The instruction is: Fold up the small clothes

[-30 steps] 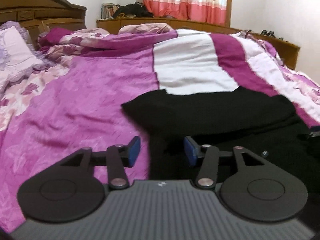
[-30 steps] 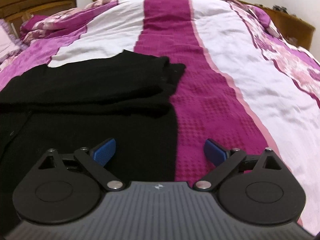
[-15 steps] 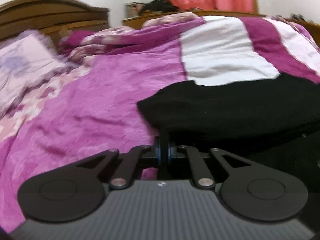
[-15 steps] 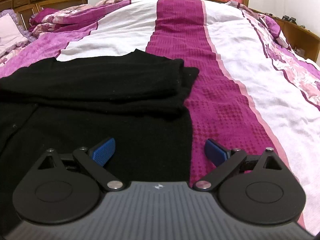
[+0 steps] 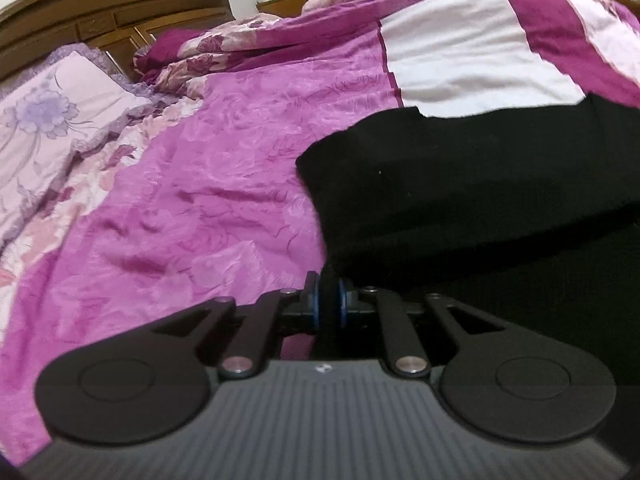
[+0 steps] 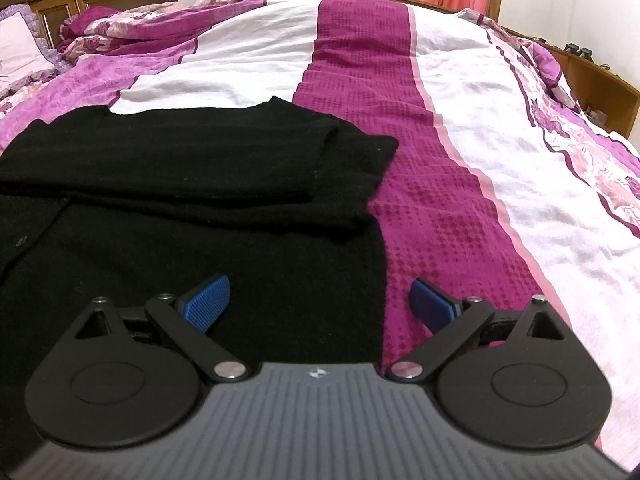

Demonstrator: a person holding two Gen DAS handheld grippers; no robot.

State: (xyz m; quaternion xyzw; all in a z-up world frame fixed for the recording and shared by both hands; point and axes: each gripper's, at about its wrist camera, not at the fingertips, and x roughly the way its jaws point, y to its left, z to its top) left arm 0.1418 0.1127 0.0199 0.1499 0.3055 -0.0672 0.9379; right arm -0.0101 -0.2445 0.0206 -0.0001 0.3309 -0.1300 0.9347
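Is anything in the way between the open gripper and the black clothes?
Nothing visible is. The right gripper hangs open right over the black garment, its side edge running between the pads. The left gripper is shut on the garment's other edge.

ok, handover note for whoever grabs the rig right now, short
Left gripper: shut on the near left edge of the black garment, low over the pink bedspread.
Right gripper: open, holding nothing, straddling the garment's right edge.
Garment lies flat on the bed; its far part is already folded over into a layered band.
Left to do: probably grip the right edge too, then fold the near part over. Final fold not done.
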